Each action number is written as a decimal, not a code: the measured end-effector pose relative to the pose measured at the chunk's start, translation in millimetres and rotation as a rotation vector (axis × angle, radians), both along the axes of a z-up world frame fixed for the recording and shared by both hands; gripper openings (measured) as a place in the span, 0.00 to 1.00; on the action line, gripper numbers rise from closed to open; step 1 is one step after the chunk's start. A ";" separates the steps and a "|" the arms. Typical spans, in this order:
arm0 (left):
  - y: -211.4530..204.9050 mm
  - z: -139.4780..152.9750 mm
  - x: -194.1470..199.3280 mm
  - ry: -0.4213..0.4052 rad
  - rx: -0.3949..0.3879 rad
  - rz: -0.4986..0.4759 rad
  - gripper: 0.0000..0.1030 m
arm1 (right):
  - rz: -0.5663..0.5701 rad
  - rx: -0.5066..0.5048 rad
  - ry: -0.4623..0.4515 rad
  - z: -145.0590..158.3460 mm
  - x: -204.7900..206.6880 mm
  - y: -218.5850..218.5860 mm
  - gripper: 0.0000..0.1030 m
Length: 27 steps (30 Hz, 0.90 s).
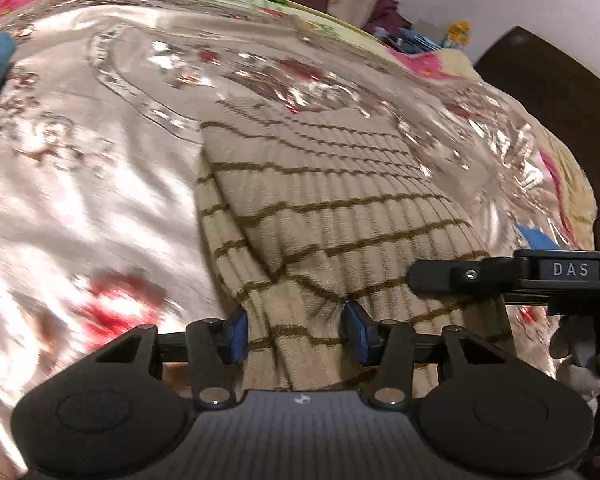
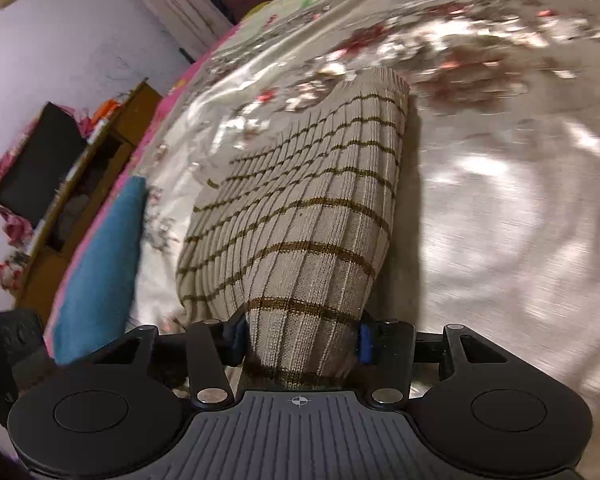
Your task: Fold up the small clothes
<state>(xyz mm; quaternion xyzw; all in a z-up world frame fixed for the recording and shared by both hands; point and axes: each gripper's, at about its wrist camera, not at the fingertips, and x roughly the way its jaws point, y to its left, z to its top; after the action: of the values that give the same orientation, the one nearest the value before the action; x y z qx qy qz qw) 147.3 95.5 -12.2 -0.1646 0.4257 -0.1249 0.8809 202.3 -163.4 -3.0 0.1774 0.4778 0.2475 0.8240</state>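
A beige ribbed knit garment [image 1: 320, 208] with thin olive stripes lies on a shiny floral bed cover [image 1: 80, 180]. My left gripper [image 1: 296, 328] has its blue pads pressed on a bunched fold at the garment's near edge. A black finger [image 1: 436, 276] of the other gripper reaches onto the same garment from the right. In the right wrist view the garment [image 2: 300, 208] runs away from me as a rounded fold. My right gripper [image 2: 302, 340] is shut on its near end, and the cloth fills the gap between the pads.
A blue cloth [image 2: 100, 272] lies along the bed's left edge, beside the garment. Past that edge stands a wooden shelf [image 2: 100, 152] with a dark box. Dark wooden furniture [image 1: 560, 92] stands beyond the bed's far right corner, where small items [image 1: 420, 40] are piled.
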 end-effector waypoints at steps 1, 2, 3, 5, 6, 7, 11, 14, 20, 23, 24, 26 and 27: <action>-2.2 0.0 -2.2 0.000 0.000 0.001 0.49 | -0.017 -0.011 0.008 0.1 -3.6 -7.6 0.54; -0.7 0.9 -4.3 0.003 -0.004 0.010 0.50 | -0.029 -0.019 0.008 1.0 -7.2 -14.2 0.55; 3.0 2.4 -6.3 0.008 -0.009 0.025 0.50 | -0.037 -0.019 -0.002 2.4 -11.3 -20.0 0.55; 13.3 7.3 -10.9 0.010 -0.005 0.057 0.50 | -0.059 -0.012 -0.039 9.9 -19.6 -28.2 0.56; 18.3 11.4 -13.7 0.004 0.008 0.074 0.50 | -0.070 -0.017 -0.062 14.1 -23.5 -30.2 0.56; 22.6 15.9 -15.8 -0.001 0.018 0.087 0.50 | -0.086 -0.031 -0.092 19.1 -28.0 -31.2 0.56; 26.3 37.9 -14.7 -0.066 0.072 0.120 0.50 | -0.057 -0.016 -0.212 40.3 -50.4 -22.7 0.56; 16.0 54.6 -1.1 -0.127 0.109 0.109 0.50 | 0.043 0.004 -0.247 44.6 -64.4 1.1 0.55; -9.6 49.5 45.9 -0.139 0.255 0.091 0.50 | 0.247 -0.026 -0.256 23.7 -71.4 66.8 0.39; -1.2 28.5 67.4 -0.076 0.309 0.121 0.54 | 0.294 0.004 -0.215 11.5 -60.3 88.5 0.31; 0.8 23.5 69.4 -0.071 0.338 0.138 0.54 | 0.308 0.005 -0.194 5.5 -56.2 95.7 0.31; 9.1 15.1 73.7 -0.046 0.371 0.164 0.54 | 0.325 -0.014 -0.145 -9.4 -50.0 108.2 0.29; 13.1 10.8 75.5 -0.028 0.363 0.173 0.54 | 0.323 -0.028 -0.134 -17.0 -48.1 112.7 0.29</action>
<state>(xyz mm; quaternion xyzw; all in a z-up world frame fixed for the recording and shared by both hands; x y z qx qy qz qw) 222.8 108.6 -1.4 -0.0372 0.4134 0.0276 0.9094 154.2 -50.7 -20.0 0.0697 0.4477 0.3814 0.8058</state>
